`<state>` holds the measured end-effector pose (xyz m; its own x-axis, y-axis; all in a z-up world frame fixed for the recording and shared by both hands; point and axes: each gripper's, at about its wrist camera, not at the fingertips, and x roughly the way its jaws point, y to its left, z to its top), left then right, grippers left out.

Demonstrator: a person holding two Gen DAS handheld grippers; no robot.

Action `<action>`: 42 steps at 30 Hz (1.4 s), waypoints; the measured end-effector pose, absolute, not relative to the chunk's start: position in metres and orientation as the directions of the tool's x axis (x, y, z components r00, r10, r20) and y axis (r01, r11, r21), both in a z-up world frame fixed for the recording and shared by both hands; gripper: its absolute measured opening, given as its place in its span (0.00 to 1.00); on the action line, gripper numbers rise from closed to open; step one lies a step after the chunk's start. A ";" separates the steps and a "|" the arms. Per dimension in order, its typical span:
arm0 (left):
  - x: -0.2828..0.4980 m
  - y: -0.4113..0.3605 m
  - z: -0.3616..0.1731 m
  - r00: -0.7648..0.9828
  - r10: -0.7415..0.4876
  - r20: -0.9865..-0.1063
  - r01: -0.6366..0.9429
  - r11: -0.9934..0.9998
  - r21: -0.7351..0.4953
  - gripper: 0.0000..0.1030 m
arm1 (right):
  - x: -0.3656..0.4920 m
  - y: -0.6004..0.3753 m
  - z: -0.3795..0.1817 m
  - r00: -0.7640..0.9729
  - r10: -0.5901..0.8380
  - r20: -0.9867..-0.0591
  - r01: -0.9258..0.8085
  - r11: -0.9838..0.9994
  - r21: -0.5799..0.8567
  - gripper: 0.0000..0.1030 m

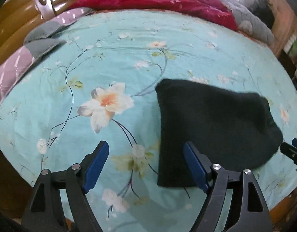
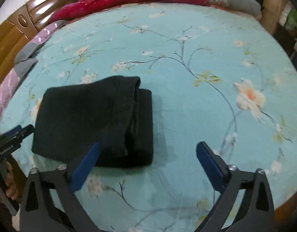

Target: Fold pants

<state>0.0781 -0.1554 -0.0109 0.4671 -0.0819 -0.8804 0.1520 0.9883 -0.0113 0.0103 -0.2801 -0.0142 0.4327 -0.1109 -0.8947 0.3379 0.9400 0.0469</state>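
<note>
- Pants (image 2: 94,123): folded black bundle on bed (image 2: 187,100), at 10 o'clock from right tool (image 2: 147,154).
- Left tool (image 1: 145,154), right tool: both spread wide, empty.
- Risk: a snagging finger could undo the loose top fold.

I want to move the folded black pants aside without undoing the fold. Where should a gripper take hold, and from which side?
Probably grip the folded black pants at the near edge of the bundle, where the layers stack thick, coming in low from the front with the right gripper, whose jaws stand open just short of that edge. The bundle's right side shows loose layer ends, so pinching there alone might let it unfold.
</note>
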 end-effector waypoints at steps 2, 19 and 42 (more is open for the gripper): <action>0.069 -0.161 -0.010 0.474 -0.113 -0.873 0.189 0.982 -0.024 0.78 | 0.010 -0.278 -0.020 0.341 -0.140 -0.930 0.354 0.935 -0.010 1.00; -0.015 -0.180 0.015 0.619 -0.093 -0.780 0.262 0.961 0.094 0.79 | -0.080 -0.241 0.000 0.593 -0.250 -0.766 0.382 0.924 -0.006 1.00; -0.040 -0.199 0.014 0.565 -0.175 -0.806 0.363 0.930 0.053 0.79 | -0.115 -0.244 -0.002 0.594 -0.281 -0.754 0.407 0.913 -0.019 1.00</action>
